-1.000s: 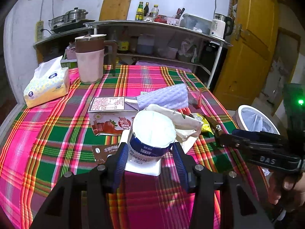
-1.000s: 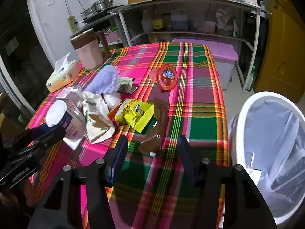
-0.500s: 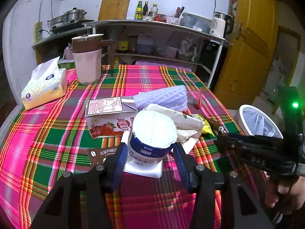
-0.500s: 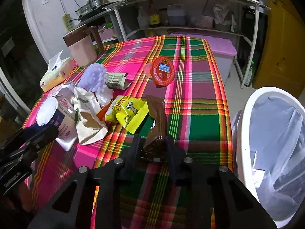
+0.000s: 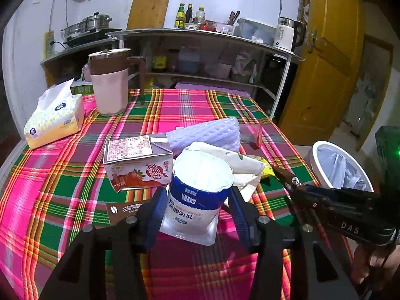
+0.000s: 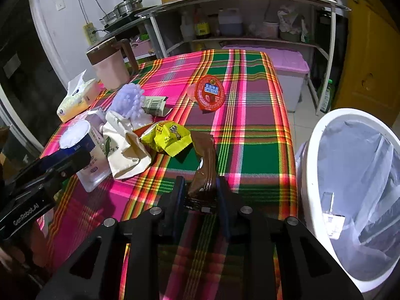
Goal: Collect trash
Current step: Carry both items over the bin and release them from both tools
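Observation:
My left gripper (image 5: 197, 200) is shut on a white and blue yogurt pouch (image 5: 200, 180), one pad on each side. My right gripper (image 6: 201, 185) is shut on the near end of a brown wrapper (image 6: 205, 155) that lies on the plaid table (image 6: 250, 130). Other trash lies in between: a strawberry milk carton (image 5: 137, 165), a purple foam net (image 5: 207, 132), a cream paper bag (image 6: 125, 150), a yellow snack wrapper (image 6: 170, 135), a red jelly cup (image 6: 210, 92) and a brown coffee sachet (image 5: 122, 210). A white bin (image 6: 310, 145) with a clear liner stands right of the table.
A pink jug (image 5: 110, 85) and a tissue pack (image 5: 55, 120) stand at the table's far left. Behind the table runs a metal shelf (image 5: 200, 32) with bottles and a kettle. A yellow door (image 5: 325, 62) is at the right. A person's hand (image 5: 375, 262) holds the right gripper.
The right gripper's jaws went from wide open around the brown wrapper to shut on it. The left gripper kept its hold around the yogurt pouch and barely shifted.

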Demonstrator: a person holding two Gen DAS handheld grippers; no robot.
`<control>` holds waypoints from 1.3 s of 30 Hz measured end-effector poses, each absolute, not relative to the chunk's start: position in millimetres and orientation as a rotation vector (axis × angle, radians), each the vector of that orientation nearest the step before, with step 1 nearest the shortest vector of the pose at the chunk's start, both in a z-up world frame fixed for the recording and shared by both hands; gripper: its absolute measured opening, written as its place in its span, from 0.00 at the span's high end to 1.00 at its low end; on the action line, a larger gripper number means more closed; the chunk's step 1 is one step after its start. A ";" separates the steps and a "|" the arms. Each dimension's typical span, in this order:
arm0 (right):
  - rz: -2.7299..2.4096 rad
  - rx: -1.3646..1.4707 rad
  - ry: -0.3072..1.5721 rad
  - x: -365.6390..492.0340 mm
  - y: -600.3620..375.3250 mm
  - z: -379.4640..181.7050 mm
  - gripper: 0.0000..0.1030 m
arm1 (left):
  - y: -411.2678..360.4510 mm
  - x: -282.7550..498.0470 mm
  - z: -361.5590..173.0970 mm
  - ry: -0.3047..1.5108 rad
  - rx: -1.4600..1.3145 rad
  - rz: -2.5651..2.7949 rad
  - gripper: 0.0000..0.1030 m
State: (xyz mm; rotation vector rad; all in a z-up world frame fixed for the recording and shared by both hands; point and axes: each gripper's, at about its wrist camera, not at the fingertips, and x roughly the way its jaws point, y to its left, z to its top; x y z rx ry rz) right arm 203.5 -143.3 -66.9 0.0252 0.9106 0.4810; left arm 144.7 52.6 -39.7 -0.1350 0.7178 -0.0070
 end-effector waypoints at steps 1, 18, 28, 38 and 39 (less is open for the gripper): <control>0.481 0.028 0.908 201.7 -145.1 -65.8 0.74 | 51.8 143.1 -38.6 0.715 -0.135 -0.006 0.51; 0.463 0.061 0.848 158.8 -180.2 -41.0 0.75 | 21.6 100.0 -8.5 0.658 -0.130 -0.061 0.52; 0.455 0.079 0.811 137.8 -199.1 -29.4 0.76 | -3.1 85.4 3.8 0.644 -0.114 -0.104 0.52; 0.427 0.115 0.773 127.0 -224.5 -19.0 0.76 | -26.7 87.1 10.7 0.642 -0.097 -0.151 0.52; 0.422 0.118 0.770 126.0 -228.4 -18.1 0.76 | -29.5 88.4 11.3 0.642 -0.096 -0.157 0.52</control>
